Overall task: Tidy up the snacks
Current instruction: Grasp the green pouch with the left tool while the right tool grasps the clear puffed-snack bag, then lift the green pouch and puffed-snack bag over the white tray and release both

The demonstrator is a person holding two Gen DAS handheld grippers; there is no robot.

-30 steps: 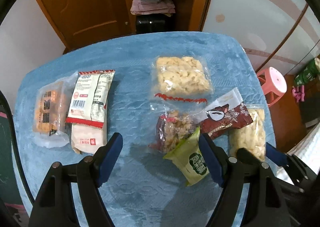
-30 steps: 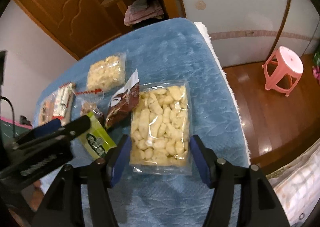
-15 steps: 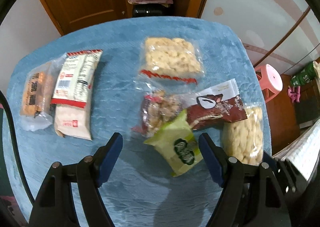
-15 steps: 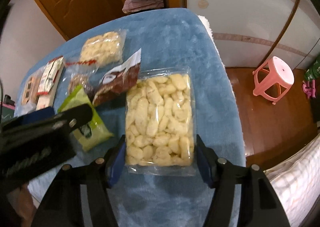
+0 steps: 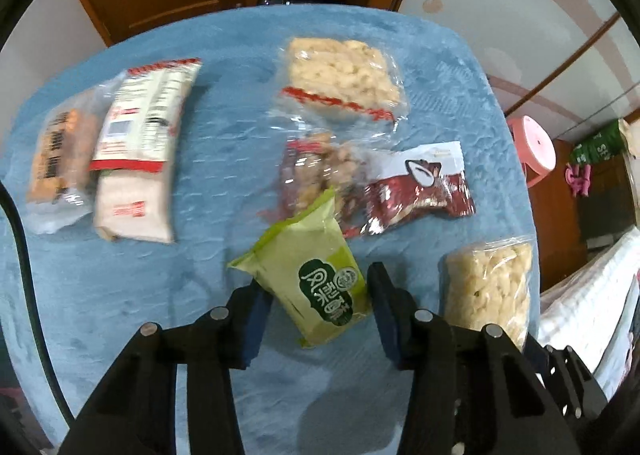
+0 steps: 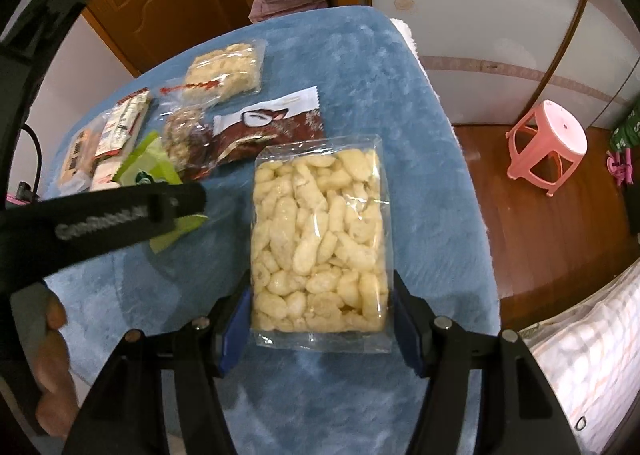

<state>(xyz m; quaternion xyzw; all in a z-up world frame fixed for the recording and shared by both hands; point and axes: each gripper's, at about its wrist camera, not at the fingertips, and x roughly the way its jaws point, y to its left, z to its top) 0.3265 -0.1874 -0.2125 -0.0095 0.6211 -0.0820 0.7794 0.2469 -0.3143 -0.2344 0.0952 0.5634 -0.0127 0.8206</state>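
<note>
Dim, warm indoor light. Motion blur smears packets left of the green packet (image 5: 316,279); glare on clear wrappers beyond it. Heavy fisheye bending, black vignette corners.

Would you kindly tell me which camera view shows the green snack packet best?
The left wrist view: the green snack packet lies whole between that tool's fingers, logo readable. In the right wrist view the green snack packet is mostly hidden behind the left tool's black body, only its upper end and a lower corner showing.
</note>
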